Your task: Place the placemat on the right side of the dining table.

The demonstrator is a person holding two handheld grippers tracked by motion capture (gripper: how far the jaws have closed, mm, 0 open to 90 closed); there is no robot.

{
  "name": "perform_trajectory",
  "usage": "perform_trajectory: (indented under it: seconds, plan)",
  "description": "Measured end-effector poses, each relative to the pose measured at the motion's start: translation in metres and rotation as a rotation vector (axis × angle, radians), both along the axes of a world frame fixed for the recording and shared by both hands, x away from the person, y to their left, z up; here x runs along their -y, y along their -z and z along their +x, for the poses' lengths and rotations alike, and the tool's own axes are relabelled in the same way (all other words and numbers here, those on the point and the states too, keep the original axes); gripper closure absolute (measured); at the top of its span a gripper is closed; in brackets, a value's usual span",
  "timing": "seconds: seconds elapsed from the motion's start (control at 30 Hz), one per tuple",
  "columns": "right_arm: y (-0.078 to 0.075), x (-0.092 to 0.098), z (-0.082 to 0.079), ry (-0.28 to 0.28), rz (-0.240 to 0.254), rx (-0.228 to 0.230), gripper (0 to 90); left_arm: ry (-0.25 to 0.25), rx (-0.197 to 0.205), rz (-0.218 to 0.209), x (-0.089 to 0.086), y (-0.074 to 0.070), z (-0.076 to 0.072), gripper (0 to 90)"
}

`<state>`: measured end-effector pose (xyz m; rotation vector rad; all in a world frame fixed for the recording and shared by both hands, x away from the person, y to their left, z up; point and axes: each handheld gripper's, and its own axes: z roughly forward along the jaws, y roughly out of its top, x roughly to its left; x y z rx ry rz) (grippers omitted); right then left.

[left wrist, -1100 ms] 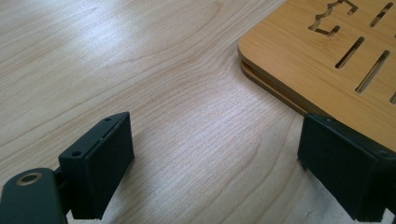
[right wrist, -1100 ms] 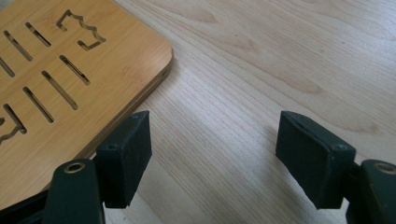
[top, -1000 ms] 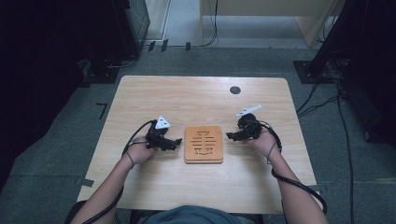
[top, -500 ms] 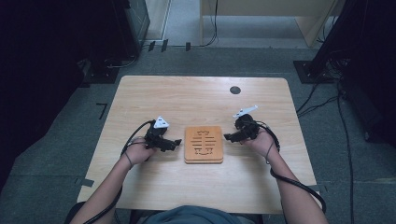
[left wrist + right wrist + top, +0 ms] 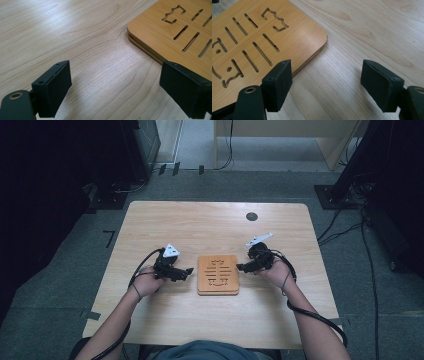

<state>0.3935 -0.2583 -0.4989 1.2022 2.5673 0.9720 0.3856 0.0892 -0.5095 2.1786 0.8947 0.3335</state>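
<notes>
at about 9 o'clock from the table middle: left gripper (image 5: 187, 272), held in the left hand (image 5: 145, 282), jaws wide apart and holding nothing, tips pointing to 3 o'clock, near the left edge of the wooden board (image 5: 218, 274) but not touching. in the left gripper view, only bare wooden table (image 5: 82, 37) between the jaws — board corner at 1 o'clock. in the centre of the table, slightly toward 6 o'clock: the board, lying flat, with cut-out slots and shapes. at 3 o'clock from the board: right gripper (image 5: 241, 267), in the right hand (image 5: 272, 271), jaws also wide apart and empty, tips pointing to 9 o'clock, just beside the board's right edge. at 12 to 1 o'clock, far on the table: small dark round spot (image 5: 252, 216).
</notes>
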Motion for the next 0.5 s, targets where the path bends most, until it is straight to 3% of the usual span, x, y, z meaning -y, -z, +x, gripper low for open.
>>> perform_trajectory:
  seconds: [0.5]
  plan:
    - [0.0015, -0.0073, 0.0005, -0.014, -0.010, -0.005, 25.5, 0.009, 0.001, -0.005, 0.0010, -0.0009, -0.0027, 9.7]
